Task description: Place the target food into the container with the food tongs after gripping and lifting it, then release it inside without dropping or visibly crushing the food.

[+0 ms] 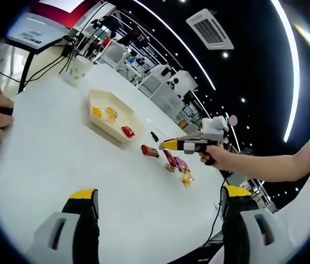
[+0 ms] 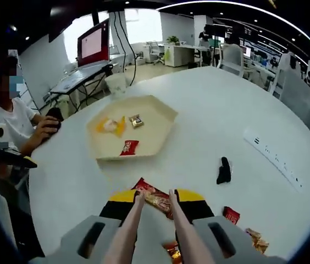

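Midway through the job, judging by the tray: three wrapped snacks already inside the container (image 2: pixel 144 110), a yellow one (image 2: pixel 110 125), a small dark one (image 2: pixel 136 119) and a red one (image 2: pixel 128 147), with more waiting on the white table (image 2: pixel 226 110).

Right gripper (image 2: pixel 156 202) clamped around a pair of food tongs (image 2: pixel 152 231), squeezing the two pinkish arms that run forward between its yellow-tipped jaws. Tong tips set on either side of an orange-red snack packet (image 2: pixel 154 198) lying just ahead of the jaws, near side of the container. Packet flat on the table by the look of it, so gripped or about to be, not lifted; cannot tell how firmly the tips bite. Off to the right of the jaws, a red packet (image 2: pixel 231 214) and a small heap of others (image 2: pixel 256 241); farther ahead and right, a black object (image 2: pixel 223 170).

Left gripper (image 1: pixel 160 203) idle, jaws wide apart, nothing between them, hovering over bare table well short of everything.

Left to do: lift without squashing, carry forward over the rim, let go inside, then the remaining packets.
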### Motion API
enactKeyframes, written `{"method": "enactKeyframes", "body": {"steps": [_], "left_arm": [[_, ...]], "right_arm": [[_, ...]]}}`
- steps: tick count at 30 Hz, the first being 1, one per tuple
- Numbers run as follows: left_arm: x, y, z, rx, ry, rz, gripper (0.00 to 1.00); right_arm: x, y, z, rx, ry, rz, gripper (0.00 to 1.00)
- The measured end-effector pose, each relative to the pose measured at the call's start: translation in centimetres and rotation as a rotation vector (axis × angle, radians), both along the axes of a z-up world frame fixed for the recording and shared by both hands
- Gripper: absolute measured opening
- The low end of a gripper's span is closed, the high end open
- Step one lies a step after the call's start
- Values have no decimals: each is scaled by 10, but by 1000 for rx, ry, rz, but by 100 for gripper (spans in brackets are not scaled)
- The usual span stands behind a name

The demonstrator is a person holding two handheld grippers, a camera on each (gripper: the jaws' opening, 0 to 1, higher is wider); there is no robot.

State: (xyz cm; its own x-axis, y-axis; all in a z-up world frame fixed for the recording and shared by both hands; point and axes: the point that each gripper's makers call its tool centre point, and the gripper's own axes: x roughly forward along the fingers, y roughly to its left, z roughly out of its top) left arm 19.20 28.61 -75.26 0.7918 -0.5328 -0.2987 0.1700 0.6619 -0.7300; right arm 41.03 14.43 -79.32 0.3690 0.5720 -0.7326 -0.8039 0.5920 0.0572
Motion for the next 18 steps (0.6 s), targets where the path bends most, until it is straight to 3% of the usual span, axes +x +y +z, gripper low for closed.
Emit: {"method": "enactKeyframes", "body": {"steps": [11,14,18], "left_arm": [[4,4,-1,1,10,19,93],[3,2,-2,1,12,17,93],[3,1,-3,1,15,15,93]], "right_arm": [[0,-4,-3,-39,-18,110,25],[-2,-5,-7,-98,-53,179,25],[-6,1,-9,-108,-49,214,25]]}}
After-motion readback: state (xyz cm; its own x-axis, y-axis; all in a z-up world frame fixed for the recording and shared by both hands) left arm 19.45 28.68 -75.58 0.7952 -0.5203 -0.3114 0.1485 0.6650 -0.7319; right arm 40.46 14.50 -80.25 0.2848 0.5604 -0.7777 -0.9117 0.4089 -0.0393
